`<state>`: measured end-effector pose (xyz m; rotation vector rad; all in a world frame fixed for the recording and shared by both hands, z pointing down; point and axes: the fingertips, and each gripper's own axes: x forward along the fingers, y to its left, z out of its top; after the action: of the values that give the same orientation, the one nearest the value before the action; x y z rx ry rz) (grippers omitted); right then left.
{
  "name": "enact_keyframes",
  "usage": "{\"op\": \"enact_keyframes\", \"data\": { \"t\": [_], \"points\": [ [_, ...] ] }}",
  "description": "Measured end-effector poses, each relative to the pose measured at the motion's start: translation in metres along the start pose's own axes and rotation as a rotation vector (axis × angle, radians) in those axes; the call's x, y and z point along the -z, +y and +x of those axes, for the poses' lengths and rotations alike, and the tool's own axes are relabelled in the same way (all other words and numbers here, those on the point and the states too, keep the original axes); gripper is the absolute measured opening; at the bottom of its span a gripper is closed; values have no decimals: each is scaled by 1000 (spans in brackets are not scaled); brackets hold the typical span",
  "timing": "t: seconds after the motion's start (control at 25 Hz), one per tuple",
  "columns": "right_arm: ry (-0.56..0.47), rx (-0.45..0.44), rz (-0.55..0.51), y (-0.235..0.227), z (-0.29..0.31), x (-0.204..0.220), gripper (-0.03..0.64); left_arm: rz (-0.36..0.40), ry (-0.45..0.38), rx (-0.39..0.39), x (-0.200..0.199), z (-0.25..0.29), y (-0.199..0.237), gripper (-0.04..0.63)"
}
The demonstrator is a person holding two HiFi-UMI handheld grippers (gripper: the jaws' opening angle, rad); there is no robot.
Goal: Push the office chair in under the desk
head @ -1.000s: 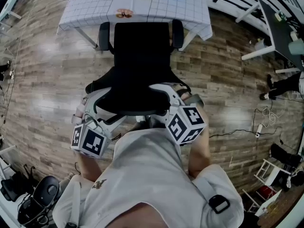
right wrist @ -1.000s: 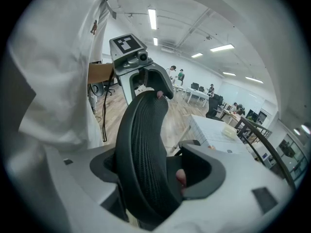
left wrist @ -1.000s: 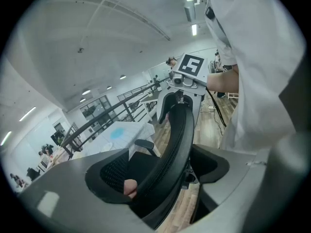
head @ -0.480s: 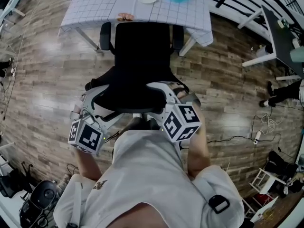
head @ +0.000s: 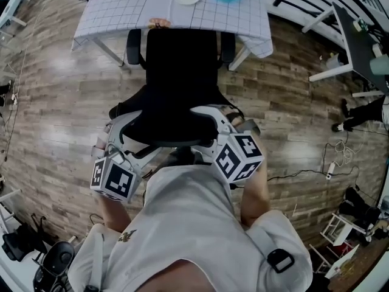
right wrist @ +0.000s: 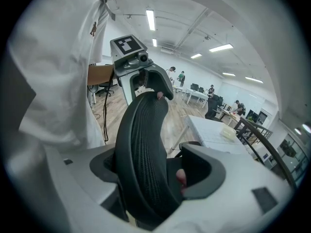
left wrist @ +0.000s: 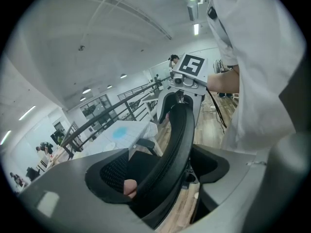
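Jaws of my left gripper [left wrist: 165,174] and right gripper [right wrist: 153,171] each pinch the chair [head: 182,59] by its backrest [head: 176,123] rim. The seat is partly under the desk [head: 121,11]. I judge it heavy but free-rolling, and the mesh soft, so I'd hold the stiff rim.

Glossy wood-plank floor [head: 55,96], white ceiling [left wrist: 97,42] with strip lights [right wrist: 150,19], far workstations [right wrist: 199,92].

Your chair [head: 179,90] back is black matt mesh. Your left gripper [left wrist: 160,178] and right gripper [right wrist: 155,174] are smooth grey plastic. The floor [head: 292,102] is glossy wood planks. A gridded white cloth [head: 121,11] covers the table [head: 241,58].
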<state>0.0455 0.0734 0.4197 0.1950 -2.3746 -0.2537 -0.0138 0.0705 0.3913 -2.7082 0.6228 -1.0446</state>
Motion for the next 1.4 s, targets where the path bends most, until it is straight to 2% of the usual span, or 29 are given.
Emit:
{"op": "enact_keyframes", "data": {
  "t": [0.72, 1.4],
  "points": [
    [8, 22, 15, -35, 15, 0, 342, 25, -15, 4, 6, 11, 36, 390],
    [20, -9, 8, -82, 18, 13, 341, 21, -35, -9, -2, 39, 77, 387]
  ]
}}
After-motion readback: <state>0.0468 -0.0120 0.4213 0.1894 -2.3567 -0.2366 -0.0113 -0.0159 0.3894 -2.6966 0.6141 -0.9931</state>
